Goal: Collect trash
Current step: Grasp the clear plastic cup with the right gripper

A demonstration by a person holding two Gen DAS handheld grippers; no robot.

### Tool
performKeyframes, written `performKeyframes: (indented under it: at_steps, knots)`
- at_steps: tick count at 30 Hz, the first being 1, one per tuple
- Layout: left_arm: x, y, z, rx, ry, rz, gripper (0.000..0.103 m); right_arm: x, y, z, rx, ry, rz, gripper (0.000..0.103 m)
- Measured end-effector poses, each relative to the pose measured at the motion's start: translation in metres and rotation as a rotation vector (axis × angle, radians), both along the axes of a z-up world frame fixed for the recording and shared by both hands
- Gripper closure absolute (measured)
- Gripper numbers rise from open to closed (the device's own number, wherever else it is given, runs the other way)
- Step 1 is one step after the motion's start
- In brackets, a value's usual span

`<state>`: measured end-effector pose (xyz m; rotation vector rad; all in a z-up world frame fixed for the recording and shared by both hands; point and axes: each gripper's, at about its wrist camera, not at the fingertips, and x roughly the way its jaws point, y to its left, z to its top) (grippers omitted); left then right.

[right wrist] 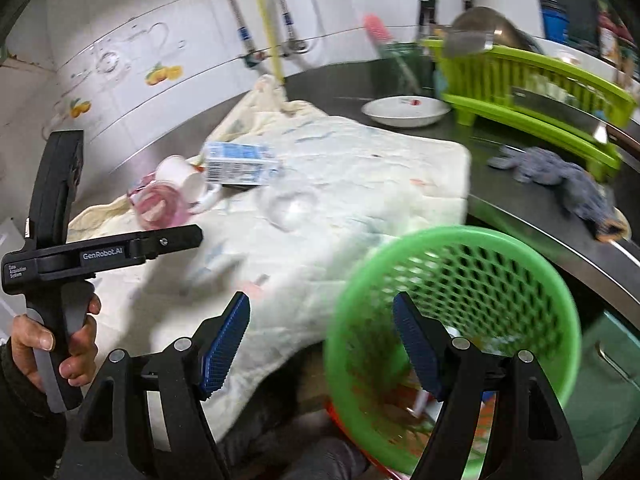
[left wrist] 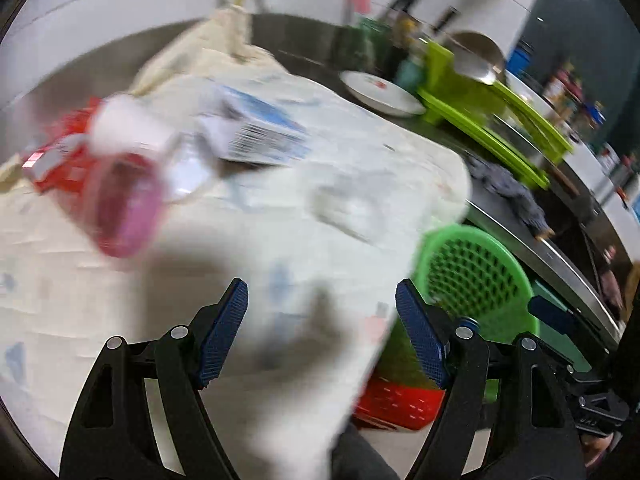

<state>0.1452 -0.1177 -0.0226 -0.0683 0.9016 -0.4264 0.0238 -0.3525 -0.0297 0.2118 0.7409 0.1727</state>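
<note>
Your cream cloth (right wrist: pixel 340 184) covers the steel counter (right wrist: pixel 520 216), its corner hanging beside the green basket (right wrist: pixel 456 320). The blue-white carton (right wrist: pixel 240 166), white cup (right wrist: pixel 180 178) and pink cup (right wrist: pixel 160 208) lie together far left. Your left gripper (left wrist: pixel 322 332) and right gripper (right wrist: pixel 322 344) gape, empty.

cloth centre (right wrist: pixel 360 184) free, basket (right wrist: pixel 452 332) blocking edge

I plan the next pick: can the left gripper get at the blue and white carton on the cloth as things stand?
Probably yes: the left gripper is open and empty, and only bare cloth lies before the carton.
</note>
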Motion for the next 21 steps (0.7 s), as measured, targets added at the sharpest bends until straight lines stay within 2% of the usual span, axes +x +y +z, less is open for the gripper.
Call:
performKeyframes:
  at_steps: [9, 17, 21]
  knots:
    - [0.014, 0.056, 0.006, 0.044, -0.036, 0.146, 0.027, 0.044, 0.032, 0.001, 0.003, 0.003, 0.069, 0.032]
    - [0.033, 0.079, -0.004, 0.151, -0.068, 0.258, 0.027, 0.089, 0.038, -0.005, -0.009, 0.018, 0.085, 0.032]
    - [0.045, 0.091, -0.011, 0.174, -0.063, 0.308, 0.027, 0.113, 0.036, -0.009, -0.003, 0.028, 0.088, 0.031]
